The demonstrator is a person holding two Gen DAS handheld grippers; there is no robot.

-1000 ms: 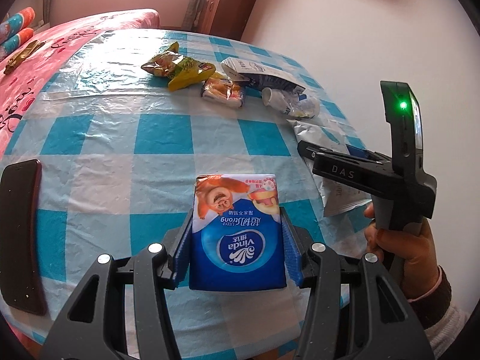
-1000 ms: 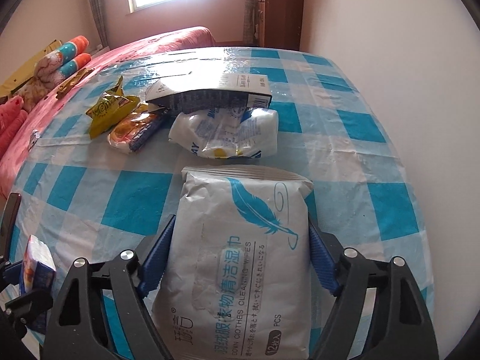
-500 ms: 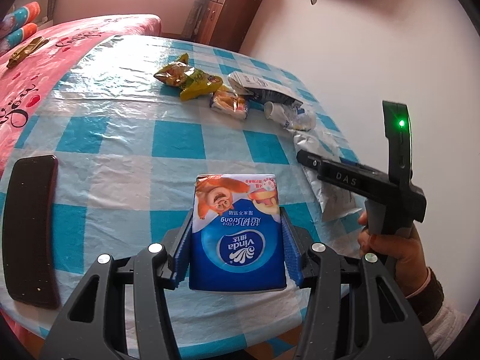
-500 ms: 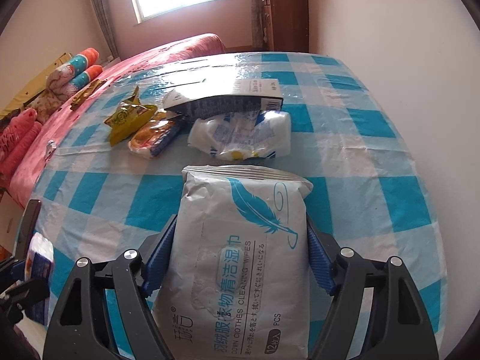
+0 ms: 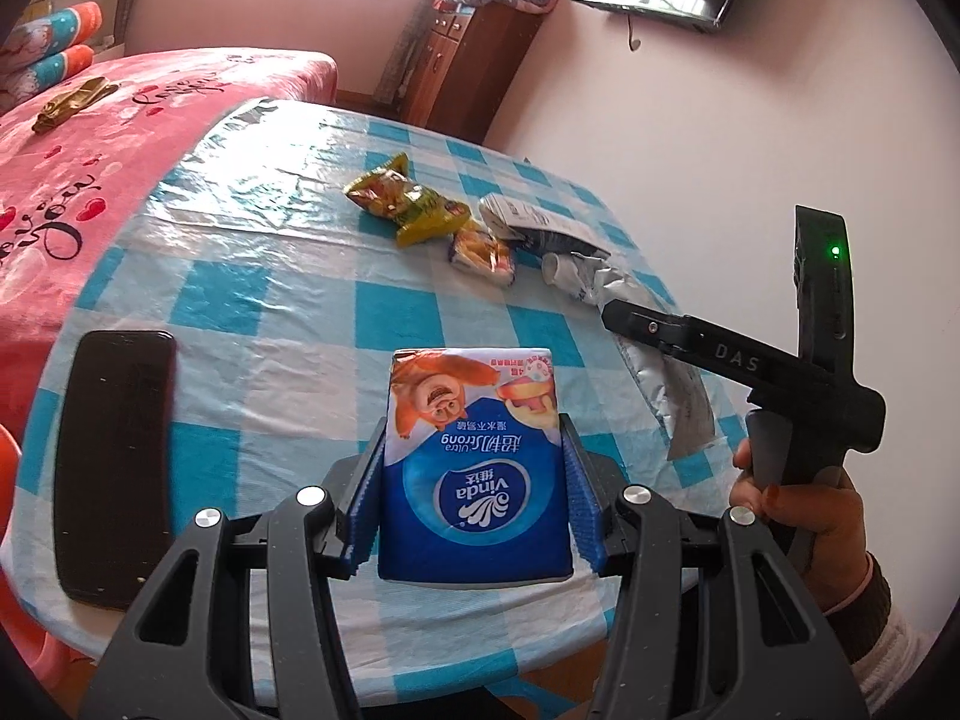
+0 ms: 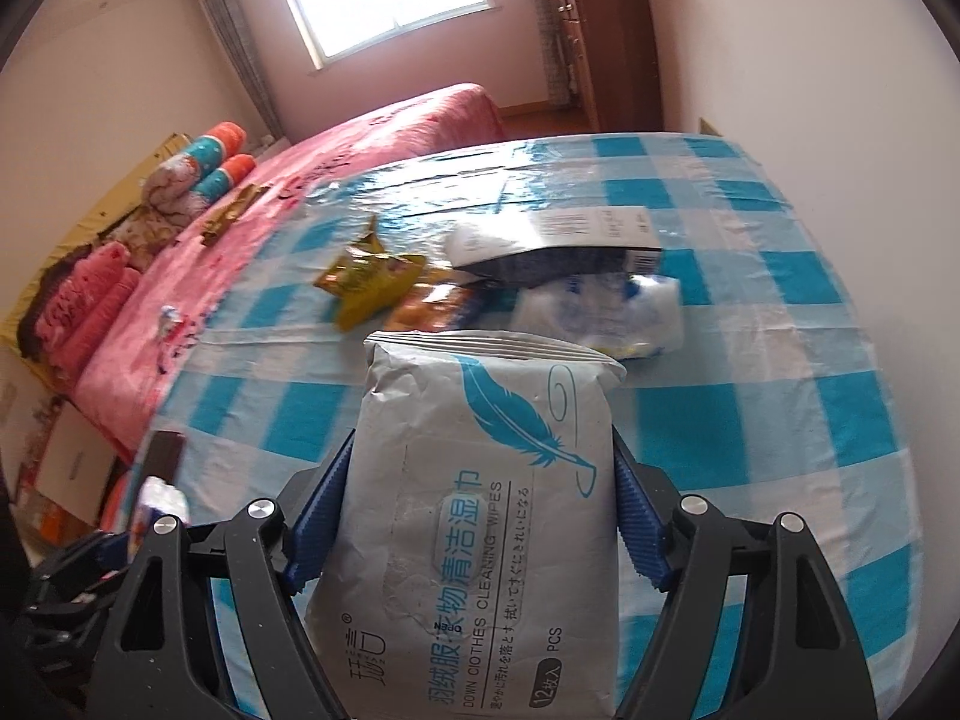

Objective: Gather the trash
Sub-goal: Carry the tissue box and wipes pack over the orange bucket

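**Both grippers loaded over checked table**

The setting was a bedroom with a round table covered in a glossy blue-and-white checked cloth, standing beside a bed with a pink printed cover. A wooden cabinet stood beyond the table's far edge, under a folded blanket.

The left gripper was clamped on a tissue pack, its blue ribbed pads pressing both long sides. The pack was blue with a white "Vinda" logo, its far end white with a cartoon animal print, and it sat above the table's near edge. Its wrapper looked smooth and full.

The right gripper was clamped on a wipes pack, a grey-white soft pouch with a blue feather drawing, blue Chinese lettering and "DOWN CLOTHES CLEANING WIPES". The pouch was creased, its far seal crimped, and it hung above the table's near side.

Further across the table from the wipes pack lay a loose cluster: a yellow snack wrapper, an orange snack packet touching it, a crumpled white plastic bag, and a long flattened carton resting over the bag's far side. A black phone lay on the table to the left of the tissue pack.
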